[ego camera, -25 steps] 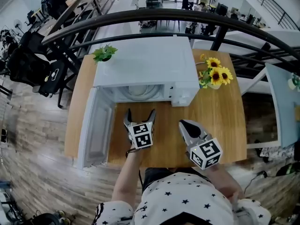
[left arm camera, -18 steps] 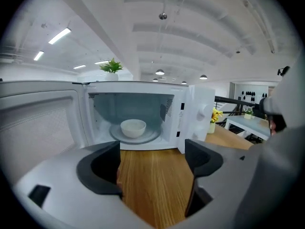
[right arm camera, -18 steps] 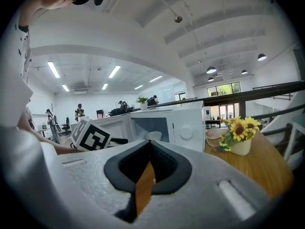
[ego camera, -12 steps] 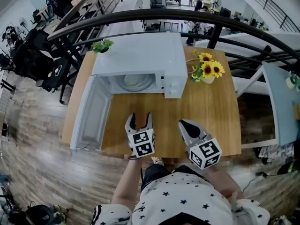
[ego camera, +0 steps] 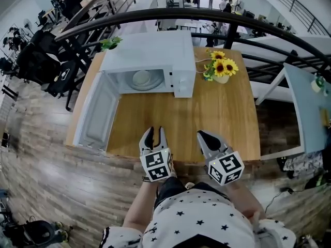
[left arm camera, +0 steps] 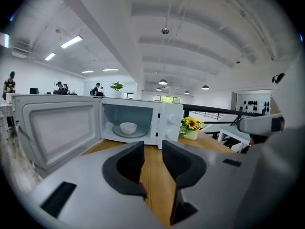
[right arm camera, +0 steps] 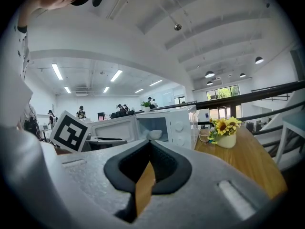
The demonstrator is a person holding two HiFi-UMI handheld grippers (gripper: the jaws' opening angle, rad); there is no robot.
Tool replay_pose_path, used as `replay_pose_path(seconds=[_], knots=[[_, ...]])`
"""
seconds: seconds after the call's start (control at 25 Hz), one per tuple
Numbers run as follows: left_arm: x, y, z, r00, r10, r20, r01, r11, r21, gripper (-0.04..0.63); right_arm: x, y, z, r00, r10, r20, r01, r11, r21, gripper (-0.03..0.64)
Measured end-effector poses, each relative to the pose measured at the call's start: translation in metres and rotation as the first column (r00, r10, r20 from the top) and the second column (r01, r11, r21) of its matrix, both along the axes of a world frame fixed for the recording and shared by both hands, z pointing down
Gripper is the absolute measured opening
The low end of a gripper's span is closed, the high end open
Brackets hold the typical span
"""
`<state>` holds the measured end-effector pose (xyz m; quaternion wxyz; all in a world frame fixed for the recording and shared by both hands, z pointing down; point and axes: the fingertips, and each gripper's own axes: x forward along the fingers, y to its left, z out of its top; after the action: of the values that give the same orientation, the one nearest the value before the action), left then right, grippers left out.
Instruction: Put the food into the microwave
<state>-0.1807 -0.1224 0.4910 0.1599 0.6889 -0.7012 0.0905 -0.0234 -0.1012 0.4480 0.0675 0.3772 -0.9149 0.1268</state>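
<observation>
Left hand-held gripper (ego camera: 155,132): jaws just drawn closer, small gap left, nothing grasped. Right hand-held gripper (ego camera: 203,135): clenched, empty. Bowl (ego camera: 140,77) of food is seen already inside microwave (ego camera: 150,50), well apart from both. Door (ego camera: 95,119) left open; closing judged outstanding.

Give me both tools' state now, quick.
Left tool: open, narrow gap; jaws have just been closing, nothing between them.
Right tool: closed, empty.
</observation>
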Motion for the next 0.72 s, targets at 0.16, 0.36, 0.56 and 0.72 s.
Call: replay_pose_path(seconds=[0.16, 0.36, 0.56, 0.72], knots=[[0.015, 0.030, -0.003, 1.000, -0.009, -0.012, 0.009, 1.000, 0.017, 0.071, 0.015, 0.022, 0.001, 1.000, 0.006, 0.007, -0.006, 1.000, 0.004, 0.005], [0.033, 0.058, -0.007, 1.000, 0.004, -0.014, -0.004, 1.000, 0.021, 0.033, 0.030, 0.041, -0.002, 1.000, 0.014, 0.016, -0.014, 1.000, 0.014, 0.005], [0.043, 0.083, -0.014, 1.000, 0.012, -0.027, -0.011, 0.999, 0.036, 0.017, 0.041, 0.062, -0.003, 0.999, 0.023, 0.030, -0.023, 1.000, 0.018, 0.005], [0.049, 0.100, -0.016, 0.999, 0.031, -0.028, -0.030, 0.999, 0.041, 0.009, 0.046, 0.078, -0.002, 0.999, 0.027, 0.035, -0.028, 0.999, 0.021, 0.005]])
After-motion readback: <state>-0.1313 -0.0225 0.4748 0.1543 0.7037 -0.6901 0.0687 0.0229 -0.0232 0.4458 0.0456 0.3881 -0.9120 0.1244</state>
